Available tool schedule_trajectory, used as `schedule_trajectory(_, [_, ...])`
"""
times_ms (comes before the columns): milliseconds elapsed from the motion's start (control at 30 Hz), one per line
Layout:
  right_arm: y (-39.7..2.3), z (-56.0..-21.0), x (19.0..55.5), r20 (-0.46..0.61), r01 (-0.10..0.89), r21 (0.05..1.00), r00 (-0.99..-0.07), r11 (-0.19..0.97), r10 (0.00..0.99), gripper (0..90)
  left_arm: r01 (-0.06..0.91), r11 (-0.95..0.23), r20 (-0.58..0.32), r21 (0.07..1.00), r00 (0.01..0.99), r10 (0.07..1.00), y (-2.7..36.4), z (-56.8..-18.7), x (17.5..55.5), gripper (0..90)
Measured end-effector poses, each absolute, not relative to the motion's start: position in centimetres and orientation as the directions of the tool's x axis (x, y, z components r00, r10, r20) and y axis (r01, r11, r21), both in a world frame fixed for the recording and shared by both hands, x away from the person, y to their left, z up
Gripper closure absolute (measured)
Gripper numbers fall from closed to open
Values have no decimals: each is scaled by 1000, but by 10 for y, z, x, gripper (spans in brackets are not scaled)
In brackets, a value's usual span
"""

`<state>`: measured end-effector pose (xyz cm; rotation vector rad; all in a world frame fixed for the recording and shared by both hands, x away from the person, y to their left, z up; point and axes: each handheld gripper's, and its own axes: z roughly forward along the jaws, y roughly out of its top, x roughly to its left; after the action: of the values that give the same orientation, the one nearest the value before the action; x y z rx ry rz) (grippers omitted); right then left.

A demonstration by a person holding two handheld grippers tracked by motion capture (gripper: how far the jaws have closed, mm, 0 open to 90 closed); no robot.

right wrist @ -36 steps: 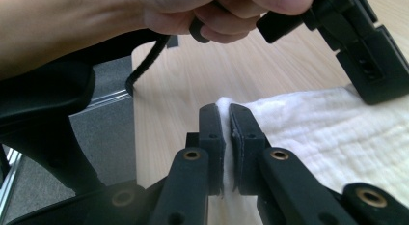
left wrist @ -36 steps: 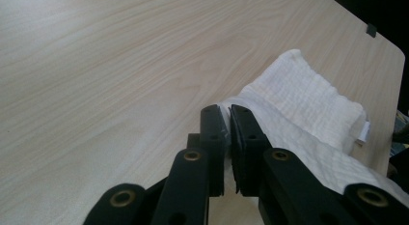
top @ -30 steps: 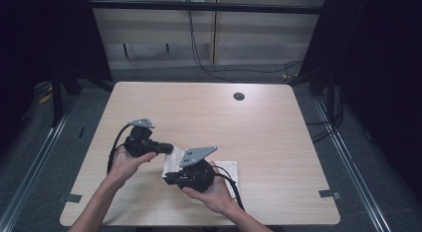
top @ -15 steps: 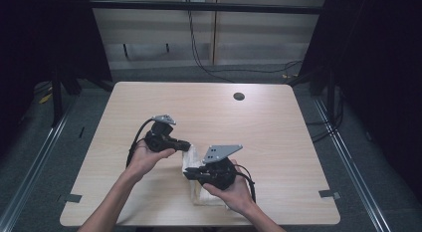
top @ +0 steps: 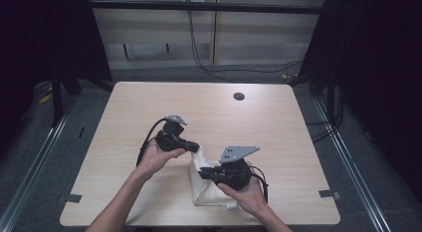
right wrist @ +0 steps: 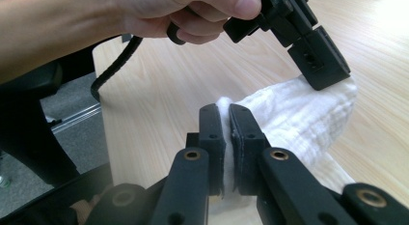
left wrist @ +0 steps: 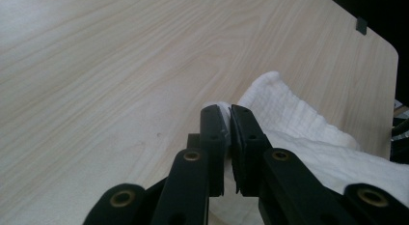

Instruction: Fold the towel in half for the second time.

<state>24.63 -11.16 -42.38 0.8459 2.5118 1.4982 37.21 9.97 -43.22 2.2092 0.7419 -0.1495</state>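
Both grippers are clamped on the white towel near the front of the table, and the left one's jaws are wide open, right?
Not quite. The left gripper is shut on the white towel, as the left gripper view shows: cloth pinched between closed jaws. The right gripper is also clamped on it, near the front of the table.

white waffle-textured cloth (right wrist: 289,114), matt pale wood-grain table (top: 149,102)

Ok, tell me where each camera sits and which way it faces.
High view: above the person's side, looking forward and down on the light wooden table; both forearms, left gripper, right gripper.
Left gripper view: along its own fingers, shut on the white textured cloth.
Right gripper view: along its fingers, facing the left hand.
All share the cloth.
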Motion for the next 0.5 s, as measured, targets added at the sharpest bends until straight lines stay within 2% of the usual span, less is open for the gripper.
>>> schedule_trajectory(267, [-126, -428, 244, 198, 432, 830, -819, 353, 538, 852, 547, -549, -327, 632, 830, 451, 81, -441, 373, 847])
schedule_trajectory(500, [-133, -446, 234, 193, 458, 810, -797, 366, 572, 852, 548, -564, -334, 617, 832, 442, 69, -451, 371, 846])
